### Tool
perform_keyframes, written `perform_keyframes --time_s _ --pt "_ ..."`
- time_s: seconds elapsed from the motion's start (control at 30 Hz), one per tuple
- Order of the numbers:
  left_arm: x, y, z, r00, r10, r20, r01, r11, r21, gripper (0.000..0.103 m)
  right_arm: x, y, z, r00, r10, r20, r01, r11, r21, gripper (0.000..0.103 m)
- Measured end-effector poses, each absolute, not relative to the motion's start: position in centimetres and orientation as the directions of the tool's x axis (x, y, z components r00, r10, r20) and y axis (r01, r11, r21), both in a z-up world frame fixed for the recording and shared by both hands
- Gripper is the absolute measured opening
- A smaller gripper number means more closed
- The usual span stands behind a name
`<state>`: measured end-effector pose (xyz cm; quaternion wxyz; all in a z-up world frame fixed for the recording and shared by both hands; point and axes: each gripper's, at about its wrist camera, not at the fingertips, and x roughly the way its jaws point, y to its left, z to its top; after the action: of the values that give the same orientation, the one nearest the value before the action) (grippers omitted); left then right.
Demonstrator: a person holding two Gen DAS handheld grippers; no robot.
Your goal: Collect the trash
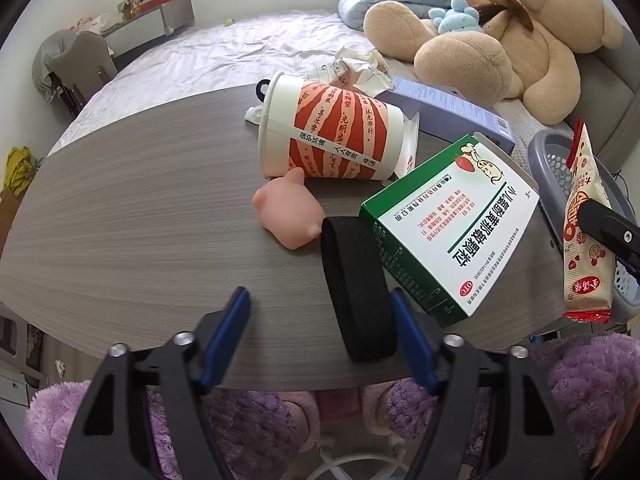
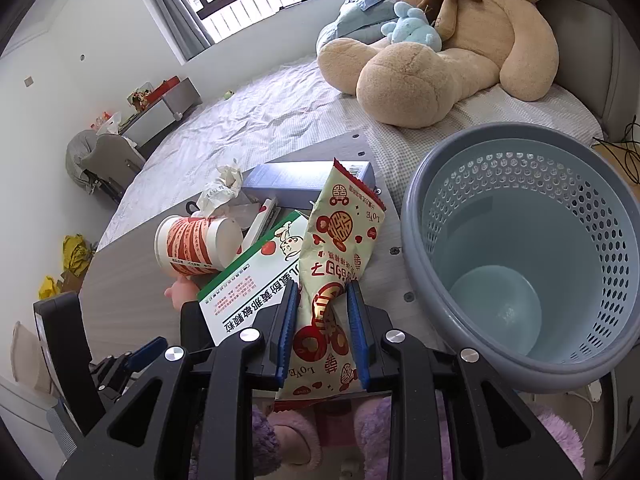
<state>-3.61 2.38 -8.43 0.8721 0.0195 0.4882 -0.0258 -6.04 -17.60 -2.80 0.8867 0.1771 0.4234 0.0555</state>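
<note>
My right gripper (image 2: 322,292) is shut on a cream and red snack wrapper (image 2: 340,236), held upright beside the grey-blue mesh basket (image 2: 412,220); the same wrapper (image 1: 586,232) shows at the right edge of the left wrist view. My left gripper (image 1: 318,300) hangs open over the table's near edge. A black roll (image 1: 356,288) stands between its jaws, close against the right pad, with a wide gap to the left pad. A green and white medicine box (image 1: 452,232) leans against the roll. Behind it a red-striped paper cup (image 1: 332,132) lies on its side, with crumpled paper (image 1: 360,68) beyond.
A pink toy pig (image 1: 290,212) lies by the cup on the grey wood table (image 1: 140,220). A flat blue-grey box (image 1: 448,112) sits at the table's far side. A bed with a big teddy bear (image 1: 520,40) lies behind. The basket holds nothing visible.
</note>
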Motion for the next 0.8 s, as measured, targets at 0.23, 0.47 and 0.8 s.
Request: perform_keyframes --time_s 0.23,0.47,0.8 --pt "-3.7 2.9 -8.0 0.522 -0.063 -0.851 0.073 0.997 -0.029 0.018 -6.1 -17.9 -2.8 0.639 0.256 -0.725 0.052 0.926 0.373 0.024" --pt "-5.1 3.2 -6.2 0.568 -0.068 -0.82 0.068 0.997 -0.036 0.018 -6.3 -18.1 -2.7 0.644 0.259 -0.72 0.052 0.924 0.379 0.024" --pt "-6.1 1.7 -2.9 0.629 -0.08 -0.773 0.109 0.994 -0.014 0.018 -6.8 -19.2 -2.2 0.656 0.285 -0.699 0.055 0.906 0.421 0.024"
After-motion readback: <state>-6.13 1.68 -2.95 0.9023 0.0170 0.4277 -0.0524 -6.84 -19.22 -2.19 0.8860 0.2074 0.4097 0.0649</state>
